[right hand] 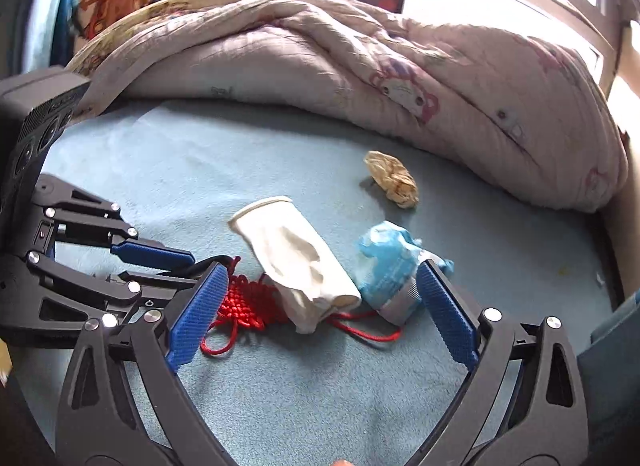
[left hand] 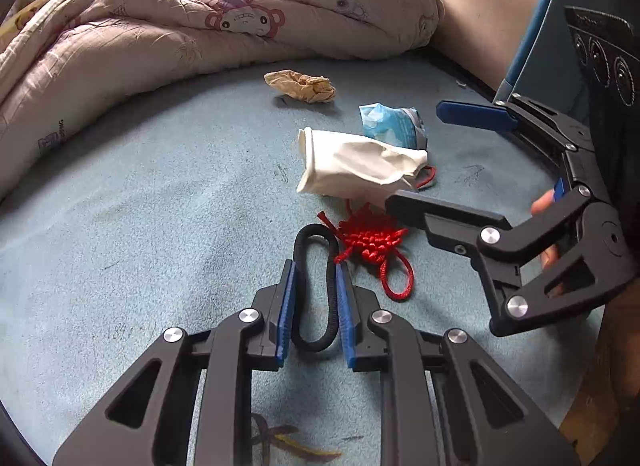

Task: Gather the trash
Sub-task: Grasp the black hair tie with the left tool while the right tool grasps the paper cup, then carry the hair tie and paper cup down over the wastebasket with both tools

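Pick-up step: left gripper [left hand: 316,310] clamps the black hair tie [left hand: 316,290] on the blue bedsheet [left hand: 140,193]; right gripper [right hand: 320,314], jaws wide, straddles white cup [right hand: 296,262] and blue wrapper [right hand: 388,266]; next, close on one.

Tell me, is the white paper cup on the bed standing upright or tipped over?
Tipped over. The white paper cup lies crushed on its side on the blue sheet, with its rim facing sideways.

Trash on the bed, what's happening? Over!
Left gripper jaws shut on black hair tie. Right gripper open over white paper cup and blue wrapper. Red knot ornament beside them.
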Tool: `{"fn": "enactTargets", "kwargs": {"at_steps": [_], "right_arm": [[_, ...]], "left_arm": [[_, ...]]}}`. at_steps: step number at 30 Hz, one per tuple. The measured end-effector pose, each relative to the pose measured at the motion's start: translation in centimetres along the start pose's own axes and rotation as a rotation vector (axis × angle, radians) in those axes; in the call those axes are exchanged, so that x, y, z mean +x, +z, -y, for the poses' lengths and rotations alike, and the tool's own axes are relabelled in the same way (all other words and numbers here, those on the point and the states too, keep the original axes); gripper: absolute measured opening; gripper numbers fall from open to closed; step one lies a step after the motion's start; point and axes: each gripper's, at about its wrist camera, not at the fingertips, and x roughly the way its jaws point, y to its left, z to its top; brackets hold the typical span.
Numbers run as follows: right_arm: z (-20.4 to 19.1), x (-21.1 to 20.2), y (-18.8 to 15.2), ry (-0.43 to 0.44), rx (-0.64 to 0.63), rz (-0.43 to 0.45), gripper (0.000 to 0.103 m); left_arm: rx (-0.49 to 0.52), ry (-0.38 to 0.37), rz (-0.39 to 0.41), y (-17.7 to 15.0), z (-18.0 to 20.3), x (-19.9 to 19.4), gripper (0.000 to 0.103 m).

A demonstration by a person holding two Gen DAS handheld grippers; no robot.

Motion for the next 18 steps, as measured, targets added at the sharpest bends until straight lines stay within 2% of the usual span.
{"fn": "enactTargets", "kwargs": {"at_steps": [1, 2, 5, 7, 11, 13, 18], "right_arm": [[-0.7, 0.3, 0.1, 0.016, -0.050, -0.007, 0.083], [-1.2, 0.9, 0.2, 0.029, -0.088, -0.024, 0.074], [-1.5, 2.5, 0.5, 0.042, -0.108, -0.082, 0.061], [-1.2, 3.0, 0.7, 0.056, -0.088, -0.095, 0.056], [0.8, 3.0, 1.1, 0.101, 0.047, -0.098, 0.037], [1.5, 2.5, 1.0, 0.119, 0.094, -0.080, 0.036], [1.2, 0.2, 0.7, 0.086, 0.092, -0.032, 0.036]], "left_arm": [[0.006, 0.001, -0.002, -0.2, 0.0, -0.2, 0.019], [0.011, 0.003, -0.003, -0.4, 0.1, -0.4, 0.019], [0.015, 0.005, -0.003, -0.9, 0.0, -0.9, 0.019], [0.010, 0.004, 0.001, -1.3, -0.2, -1.2, 0.019], [-0.009, 0.011, 0.006, -1.8, -0.7, -1.8, 0.016], [-0.013, 0.024, 0.009, -2.0, -0.9, -2.0, 0.014], [-0.025, 0.033, 0.029, -2.5, -1.1, -3.3, 0.008]]}}
